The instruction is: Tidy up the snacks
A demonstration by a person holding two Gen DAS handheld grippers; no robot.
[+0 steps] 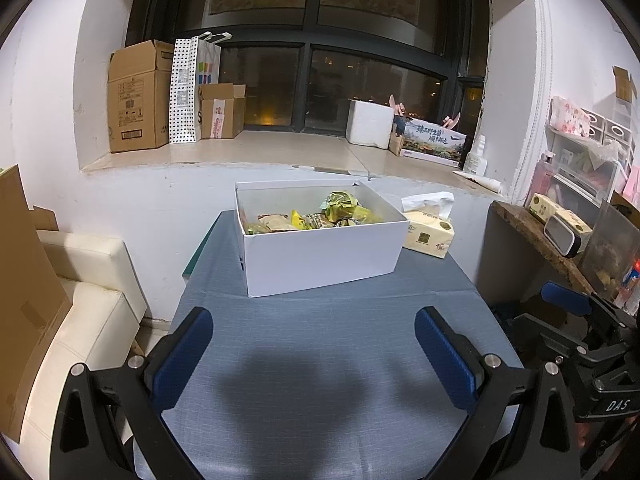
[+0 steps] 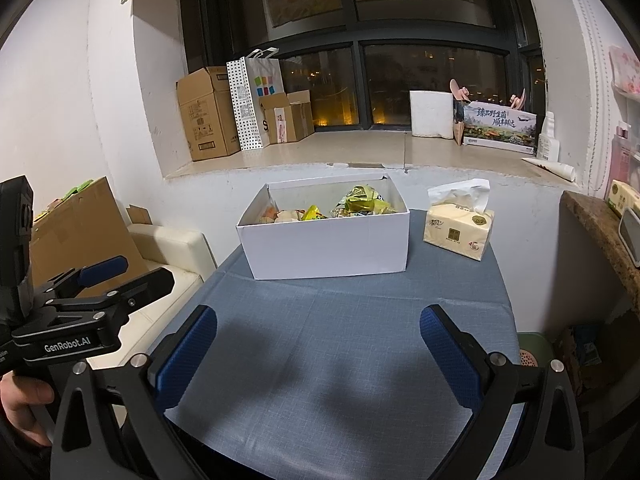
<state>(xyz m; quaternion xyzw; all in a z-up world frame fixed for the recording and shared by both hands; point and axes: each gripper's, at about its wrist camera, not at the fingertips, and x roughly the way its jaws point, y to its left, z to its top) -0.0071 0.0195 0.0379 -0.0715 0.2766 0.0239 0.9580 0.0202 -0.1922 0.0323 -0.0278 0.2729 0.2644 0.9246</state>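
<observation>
A white open box [image 1: 320,258] stands at the far end of the blue-clothed table [image 1: 320,360]. It holds several wrapped snacks [image 1: 340,208], green, yellow and tan. The box [image 2: 328,248] and the snacks [image 2: 360,202] also show in the right wrist view. My left gripper [image 1: 314,344] is open and empty, above the table's near part, well short of the box. My right gripper [image 2: 318,344] is open and empty too, held to the right of the left one. The left gripper also shows at the left edge of the right wrist view [image 2: 104,276].
A tissue pack [image 1: 429,232] lies right of the box. A cream sofa [image 1: 80,300] and leaning cardboard [image 1: 24,300] stand left of the table. A cluttered wooden shelf [image 1: 540,236] is on the right. Cardboard boxes [image 1: 138,96] and a bag sit on the window ledge.
</observation>
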